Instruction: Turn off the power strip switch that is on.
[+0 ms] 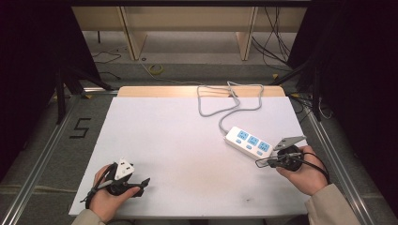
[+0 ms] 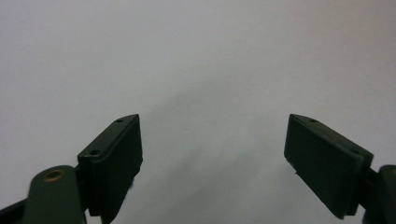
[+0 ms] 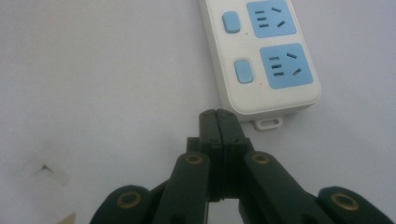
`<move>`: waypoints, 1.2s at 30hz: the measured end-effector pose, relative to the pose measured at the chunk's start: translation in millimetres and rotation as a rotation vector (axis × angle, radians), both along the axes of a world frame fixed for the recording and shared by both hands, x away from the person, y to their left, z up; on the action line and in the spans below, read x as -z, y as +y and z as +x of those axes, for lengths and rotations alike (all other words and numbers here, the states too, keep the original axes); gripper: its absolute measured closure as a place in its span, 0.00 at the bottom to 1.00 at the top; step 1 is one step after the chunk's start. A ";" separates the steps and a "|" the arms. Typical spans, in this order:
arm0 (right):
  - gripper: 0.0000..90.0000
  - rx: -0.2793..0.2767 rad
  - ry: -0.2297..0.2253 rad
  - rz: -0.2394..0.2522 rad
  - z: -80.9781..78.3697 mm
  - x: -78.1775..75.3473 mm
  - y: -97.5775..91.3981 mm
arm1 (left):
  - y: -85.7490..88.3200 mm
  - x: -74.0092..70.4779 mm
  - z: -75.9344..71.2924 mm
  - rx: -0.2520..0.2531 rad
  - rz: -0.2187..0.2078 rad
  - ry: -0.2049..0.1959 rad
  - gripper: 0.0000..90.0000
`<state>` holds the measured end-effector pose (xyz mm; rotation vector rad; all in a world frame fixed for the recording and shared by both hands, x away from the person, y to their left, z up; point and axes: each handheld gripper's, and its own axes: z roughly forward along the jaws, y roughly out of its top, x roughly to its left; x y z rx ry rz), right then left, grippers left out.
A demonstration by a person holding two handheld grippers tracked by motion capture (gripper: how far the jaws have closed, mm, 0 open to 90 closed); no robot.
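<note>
White plastic power strip [image 1: 248,142] with blue sockets lies at four o'clock on the white table [image 1: 178,140]; the right gripper view shows its switches. Right gripper [image 3: 218,116] pinched empty beside it; left gripper [image 2: 212,144] wide open, empty.

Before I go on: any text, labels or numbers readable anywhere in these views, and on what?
"5": black mark on the grey floor left of the table.
Power strip: no brand or label readable on its white casing; only blue sockets and buttons show.
Nothing else legible.

Your right gripper [image 3: 218,116] shows black jaws with brass rivets; your beige sleeve [image 1: 331,206] and grey three-cornered plate [image 1: 289,141] show too.
</note>
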<state>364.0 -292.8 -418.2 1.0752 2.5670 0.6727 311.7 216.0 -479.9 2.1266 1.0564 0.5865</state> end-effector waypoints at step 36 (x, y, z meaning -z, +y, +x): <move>1.00 -0.002 0.007 -0.043 30.0 -10.2 5.4 | -0.1 -0.6 1.0 0.009 0.000 0.003 0.21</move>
